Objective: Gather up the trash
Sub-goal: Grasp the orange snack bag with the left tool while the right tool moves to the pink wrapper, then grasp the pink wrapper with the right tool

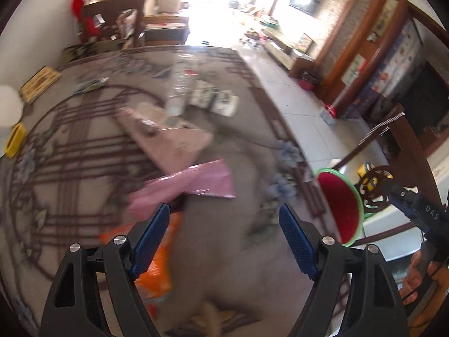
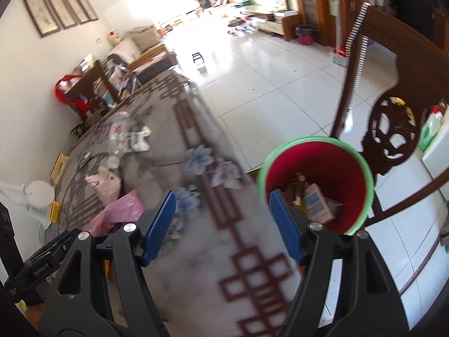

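Note:
My left gripper [image 1: 224,238] is open over the patterned tablecloth [image 1: 224,275], with nothing between its blue pads. A pink wrapper [image 1: 190,188] lies just ahead of it, and an orange wrapper [image 1: 157,269] lies under its left finger. Beyond them is a brown flattened carton [image 1: 168,137]. A red bin with a green rim [image 1: 341,205] stands off the table's right edge. My right gripper [image 2: 223,224] is open and empty at the table's edge, beside the bin [image 2: 336,165]. The bin holds a small carton [image 2: 317,203] and other scraps. The pink wrapper [image 2: 118,210] shows left of it.
A clear plastic bottle [image 1: 178,90] and white packets [image 1: 216,98] lie farther up the table. A white cup [image 2: 39,193] and a yellow item [image 2: 54,210] sit at its left edge. A carved wooden chair [image 2: 393,129] stands behind the bin on the tiled floor [image 2: 266,90].

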`<state>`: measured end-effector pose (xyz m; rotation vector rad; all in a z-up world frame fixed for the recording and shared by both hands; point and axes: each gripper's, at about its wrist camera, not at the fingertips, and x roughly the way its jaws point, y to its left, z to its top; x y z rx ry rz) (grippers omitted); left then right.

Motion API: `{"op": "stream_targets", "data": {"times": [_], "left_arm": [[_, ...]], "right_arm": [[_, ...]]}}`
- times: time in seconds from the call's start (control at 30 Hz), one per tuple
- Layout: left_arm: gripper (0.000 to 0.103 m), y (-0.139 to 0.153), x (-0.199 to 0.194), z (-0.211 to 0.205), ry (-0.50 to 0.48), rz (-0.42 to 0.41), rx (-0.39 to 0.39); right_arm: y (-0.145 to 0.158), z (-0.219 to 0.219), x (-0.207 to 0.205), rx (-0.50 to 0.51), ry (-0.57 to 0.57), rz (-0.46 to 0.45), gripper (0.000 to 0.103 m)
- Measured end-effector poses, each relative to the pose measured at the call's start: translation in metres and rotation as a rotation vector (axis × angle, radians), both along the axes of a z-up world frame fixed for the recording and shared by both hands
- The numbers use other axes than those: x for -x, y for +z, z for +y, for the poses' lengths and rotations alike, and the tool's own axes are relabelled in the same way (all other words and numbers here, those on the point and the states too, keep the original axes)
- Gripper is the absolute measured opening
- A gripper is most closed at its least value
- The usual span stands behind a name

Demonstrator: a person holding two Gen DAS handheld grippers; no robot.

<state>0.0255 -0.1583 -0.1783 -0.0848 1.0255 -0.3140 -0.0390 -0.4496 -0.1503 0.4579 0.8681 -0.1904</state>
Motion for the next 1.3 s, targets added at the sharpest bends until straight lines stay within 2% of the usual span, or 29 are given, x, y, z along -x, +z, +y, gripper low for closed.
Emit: {"op": "stream_targets", "data": {"times": [0.13, 0.23, 0.43, 0.5, 0.53, 0.57, 0.67, 0.8, 0.93, 1.23, 1.3], "left_arm": [[0.077, -0.009, 0.008, 0.045, 0.047, 0.026, -0.021], [0.077, -0.025, 0.013, 0.070, 0.058, 0.080, -0.040], [0.075, -0.062, 0.019, 0.082, 0.008, 0.177, -0.063], [0.069, -0.069, 0.019, 0.082, -0.008, 0.195, -0.041], [0.054, -0.072, 0.019, 0.083, -0.017, 0.201, -0.036], [0.050, -0.075, 0.019, 0.082, -0.027, 0.209, -0.036], [0.043, -0.075, 0.020, 0.087, -0.043, 0.209, -0.010], [0.042, -0.066, 0.022, 0.100, -0.051, 0.189, 0.010], [0.042, -0.058, 0.019, 0.122, -0.020, 0.172, 0.010], [0.042, -0.063, 0.016, 0.195, 0.120, 0.182, -0.004], [0.042, -0.065, 0.015, 0.206, 0.138, 0.185, -0.001]], "right_arm": [[0.002, 0.034, -0.013, 0.001, 0.065, 0.003, 0.070], [0.004, 0.056, -0.017, -0.001, 0.097, 0.004, 0.070], [0.009, 0.088, -0.019, 0.013, 0.131, 0.010, 0.070], [0.009, 0.095, -0.018, 0.019, 0.134, 0.015, 0.070], [0.009, 0.099, -0.017, 0.023, 0.134, 0.019, 0.070], [0.009, 0.102, -0.017, 0.025, 0.133, 0.022, 0.070], [0.008, 0.111, -0.015, 0.032, 0.130, 0.034, 0.070], [0.003, 0.124, -0.018, 0.036, 0.141, 0.057, 0.070], [-0.013, 0.146, -0.038, 0.058, 0.243, 0.101, 0.074], [-0.049, 0.222, -0.108, 0.244, 0.585, 0.196, 0.080], [-0.060, 0.233, -0.123, 0.254, 0.634, 0.228, 0.081]]}}
